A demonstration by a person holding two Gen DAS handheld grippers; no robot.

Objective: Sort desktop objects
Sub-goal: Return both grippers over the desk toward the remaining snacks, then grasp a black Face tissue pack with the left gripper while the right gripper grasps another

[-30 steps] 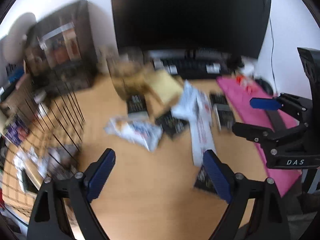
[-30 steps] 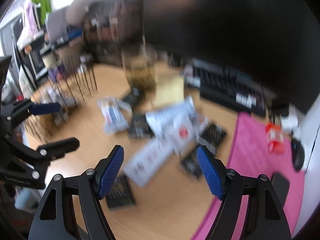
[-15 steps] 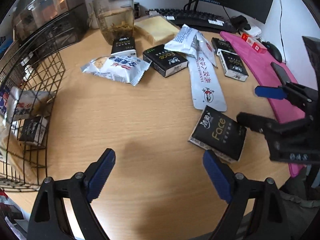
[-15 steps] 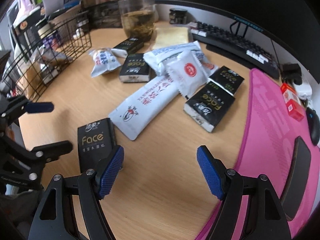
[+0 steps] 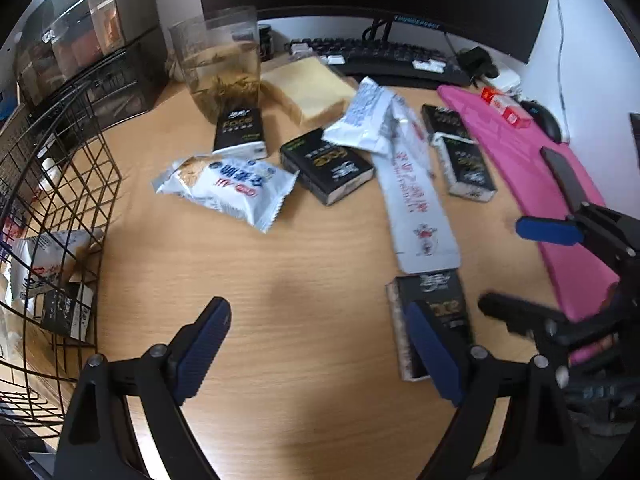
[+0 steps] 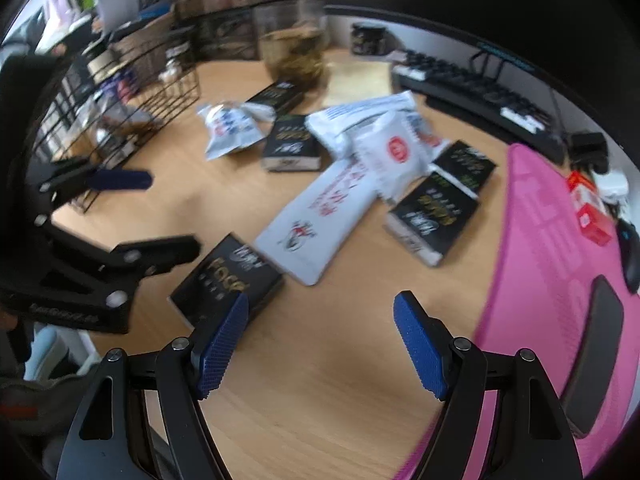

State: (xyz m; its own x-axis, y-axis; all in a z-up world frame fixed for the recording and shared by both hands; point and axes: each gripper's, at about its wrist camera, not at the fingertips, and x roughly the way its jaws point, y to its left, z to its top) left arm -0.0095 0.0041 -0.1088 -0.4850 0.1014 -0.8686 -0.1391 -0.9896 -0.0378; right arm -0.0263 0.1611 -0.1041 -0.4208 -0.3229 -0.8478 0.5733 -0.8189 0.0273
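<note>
Several black "Face" boxes and white snack packets lie scattered on the wooden desk. The nearest black box [image 5: 434, 312] [image 6: 226, 278] lies just ahead of both grippers. A long white sachet [image 5: 416, 216] [image 6: 320, 216] lies beyond it. A blue-print white packet [image 5: 228, 186] [image 6: 228, 128] lies to the left. My left gripper [image 5: 320, 344] is open and empty, its right finger beside the nearest box. My right gripper [image 6: 322, 340] is open and empty, its left finger at that box's near corner.
A black wire basket [image 5: 52, 200] [image 6: 120, 92] holding packets and a box stands at the left. A glass of tea [image 5: 220, 60], a keyboard [image 5: 384, 58], a monitor and a pink mat [image 5: 540, 184] [image 6: 552, 264] with a mouse lie behind and right.
Both views tilted down from the monitor to the desk, then moved closer. The nearest black box now sits right at the fingers of both grippers. Both grippers stayed open.
</note>
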